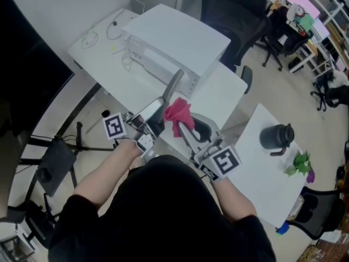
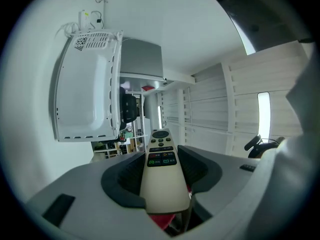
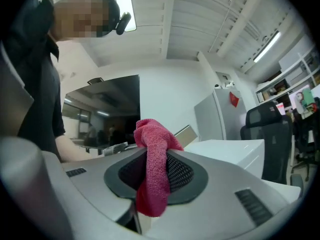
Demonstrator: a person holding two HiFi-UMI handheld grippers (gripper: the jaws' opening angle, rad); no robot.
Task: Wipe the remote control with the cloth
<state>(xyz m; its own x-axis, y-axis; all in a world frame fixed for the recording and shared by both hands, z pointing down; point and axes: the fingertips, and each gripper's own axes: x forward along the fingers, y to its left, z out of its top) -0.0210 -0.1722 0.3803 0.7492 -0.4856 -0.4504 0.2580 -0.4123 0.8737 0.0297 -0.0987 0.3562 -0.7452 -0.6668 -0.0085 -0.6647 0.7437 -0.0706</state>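
Note:
The remote control [image 2: 160,171], pale with dark buttons at its far end, lies lengthwise between the jaws of my left gripper [image 2: 161,170], which is shut on it. In the head view the remote [image 1: 170,90] sticks out upward and away from the left gripper [image 1: 154,117], held above the table. My right gripper [image 3: 156,176] is shut on the red cloth [image 3: 154,166], which bunches above the jaws and hangs below them. The cloth [image 1: 179,113] sits right beside the remote's near part; a bit of red cloth [image 2: 162,220] shows under the remote.
A white microwave [image 1: 174,42] stands on the white table [image 1: 218,94] beyond the grippers. A black kettle [image 1: 277,136] and a green plant [image 1: 299,164] sit on another table to the right. A black office chair [image 1: 234,15] is behind.

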